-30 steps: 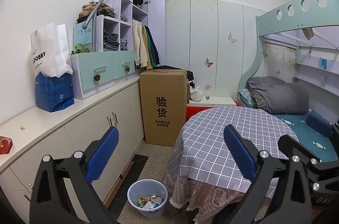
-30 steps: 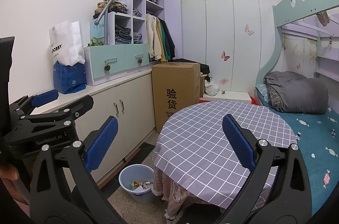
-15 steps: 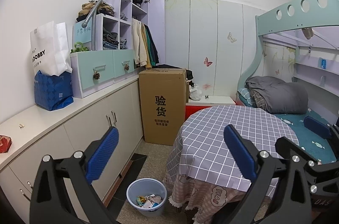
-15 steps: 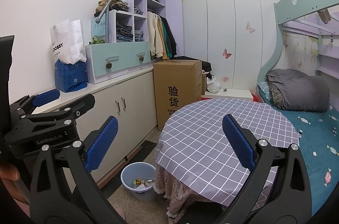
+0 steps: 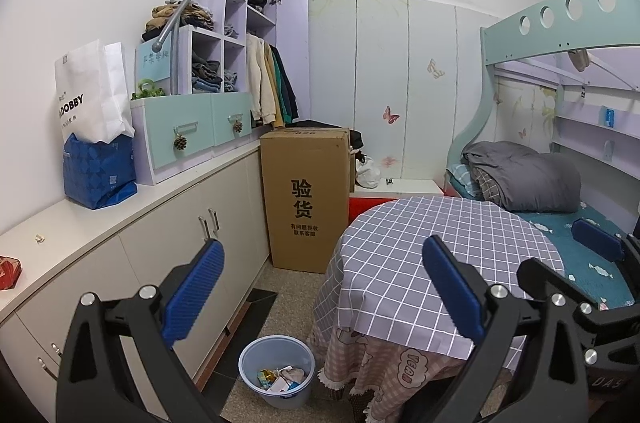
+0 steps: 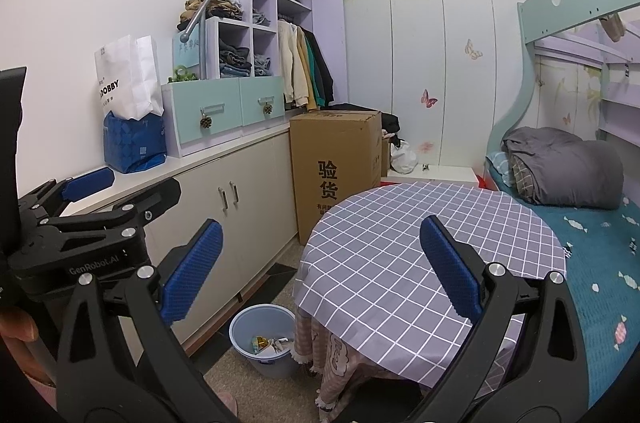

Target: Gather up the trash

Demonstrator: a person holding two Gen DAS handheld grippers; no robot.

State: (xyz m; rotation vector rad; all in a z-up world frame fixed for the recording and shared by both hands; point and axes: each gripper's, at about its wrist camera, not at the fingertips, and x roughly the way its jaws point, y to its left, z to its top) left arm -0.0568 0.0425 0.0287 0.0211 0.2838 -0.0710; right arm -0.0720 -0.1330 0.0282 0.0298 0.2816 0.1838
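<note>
Nearest the cameras, both claws are hanging in the air with nothing between their blue pads: the left claw (image 5: 322,287) is standing wide apart, and the right claw (image 6: 320,263) is spread just as wide. In the right wrist view the left tool is showing at the left edge, with part of a hand (image 6: 16,333) gripping it.

Just below, on the floor between the low cabinets (image 5: 168,243) and the round desk (image 5: 440,247) with its checked cloth, a blue trash bin (image 5: 276,371) is sitting with wrappers and crumpled paper (image 5: 282,379) already lying inside. The cloth top is looking bare in both views.

By my reading, the step in hand is searching for what is left to pick up, not grasping. The likeliest remaining piece is the red packet (image 5: 8,273) lying at the near end of the cabinet top, well to the left; a tiny scrap (image 5: 39,238) is sitting farther along. The next move calls for swinging the left claw toward that packet, closing on it, then carrying it over the bin.

Farther back, a cardboard box (image 5: 306,195) and a bunk bed (image 5: 560,183) are standing.
</note>
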